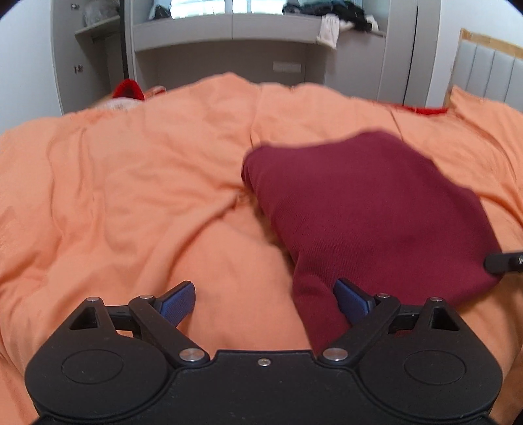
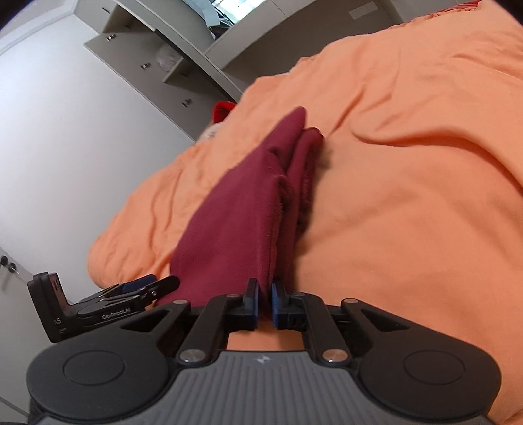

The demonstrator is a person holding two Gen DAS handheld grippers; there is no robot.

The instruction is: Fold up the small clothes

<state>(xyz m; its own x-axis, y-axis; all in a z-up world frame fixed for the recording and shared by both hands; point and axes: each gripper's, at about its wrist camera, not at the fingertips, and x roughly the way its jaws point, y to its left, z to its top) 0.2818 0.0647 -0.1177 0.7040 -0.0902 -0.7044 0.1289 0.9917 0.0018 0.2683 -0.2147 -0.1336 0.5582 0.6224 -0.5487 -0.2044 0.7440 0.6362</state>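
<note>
A dark red knit garment (image 1: 369, 212) lies folded on the orange duvet (image 1: 130, 179), right of centre in the left wrist view. My left gripper (image 1: 264, 302) is open, its right pad against the garment's near corner, nothing between the pads. In the right wrist view my right gripper (image 2: 265, 302) is shut on the garment's (image 2: 248, 209) near edge; the cloth runs away from it in stacked layers. The left gripper (image 2: 143, 287) shows at the left of that view, beside the garment. The right gripper's tip (image 1: 503, 260) shows at the garment's right edge.
The orange duvet (image 2: 408, 196) covers the whole bed with soft wrinkles. A red item (image 1: 128, 89) lies at the bed's far left edge. Grey wardrobe and shelves (image 1: 228, 29) with piled clothes stand behind the bed. A padded headboard (image 1: 490, 72) is at the far right.
</note>
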